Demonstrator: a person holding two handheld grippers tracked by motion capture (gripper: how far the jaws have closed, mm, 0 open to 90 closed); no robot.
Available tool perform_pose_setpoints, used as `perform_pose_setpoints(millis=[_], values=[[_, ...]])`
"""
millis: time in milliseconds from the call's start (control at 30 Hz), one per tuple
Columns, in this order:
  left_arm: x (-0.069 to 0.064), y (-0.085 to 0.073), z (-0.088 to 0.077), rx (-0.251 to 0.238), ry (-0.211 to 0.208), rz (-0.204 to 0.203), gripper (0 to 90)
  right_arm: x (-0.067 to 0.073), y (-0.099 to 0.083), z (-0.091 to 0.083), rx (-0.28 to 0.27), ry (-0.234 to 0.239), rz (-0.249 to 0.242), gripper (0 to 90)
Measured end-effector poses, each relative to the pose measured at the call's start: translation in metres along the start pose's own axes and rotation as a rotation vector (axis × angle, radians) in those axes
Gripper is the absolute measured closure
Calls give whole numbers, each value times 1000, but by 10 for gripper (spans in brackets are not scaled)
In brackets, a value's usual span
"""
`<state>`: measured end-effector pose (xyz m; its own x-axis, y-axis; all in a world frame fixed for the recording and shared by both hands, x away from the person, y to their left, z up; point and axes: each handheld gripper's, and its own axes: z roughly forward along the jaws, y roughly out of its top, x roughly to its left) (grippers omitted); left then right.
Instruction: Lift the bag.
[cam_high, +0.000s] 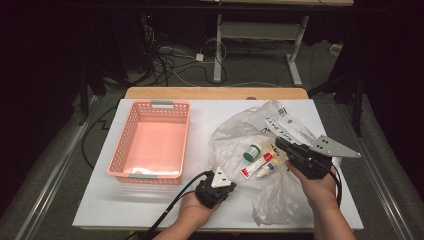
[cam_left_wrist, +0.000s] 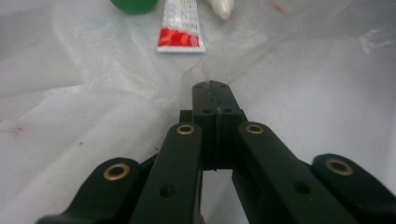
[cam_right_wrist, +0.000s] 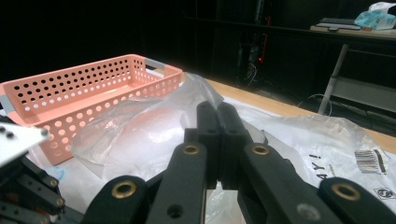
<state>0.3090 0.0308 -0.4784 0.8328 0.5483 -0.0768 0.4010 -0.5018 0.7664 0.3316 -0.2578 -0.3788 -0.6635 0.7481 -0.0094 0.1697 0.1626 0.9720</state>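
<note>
A clear plastic bag lies crumpled on the white table. Inside it are a green-capped white bottle, a red-and-white tube and a small yellow-capped bottle. My left gripper is at the bag's near left edge. In the left gripper view its jaws are shut, with folds of film running to the tips and the tube just beyond. My right gripper is at the bag's right side. Its shut jaws pinch raised film.
An empty pink perforated basket stands at the table's left, and it is also in the right gripper view. Printed plastic with a barcode spreads to the right. Beyond the table's far edge are dark floor, cables and a desk frame.
</note>
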Motion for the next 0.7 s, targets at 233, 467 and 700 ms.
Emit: perform_pose_setpoints(millis=[233, 467, 700], values=[[-2, 11, -13, -121, 26, 3, 892, -4, 0, -6, -17, -12, 2, 900], [5, 25, -34, -238, 76, -3, 891, -6, 0, -8, -26, -22, 21, 900], [3, 18, -16, -111, -10, -17, 522, -6, 0, -7, -25, -25, 20, 900]])
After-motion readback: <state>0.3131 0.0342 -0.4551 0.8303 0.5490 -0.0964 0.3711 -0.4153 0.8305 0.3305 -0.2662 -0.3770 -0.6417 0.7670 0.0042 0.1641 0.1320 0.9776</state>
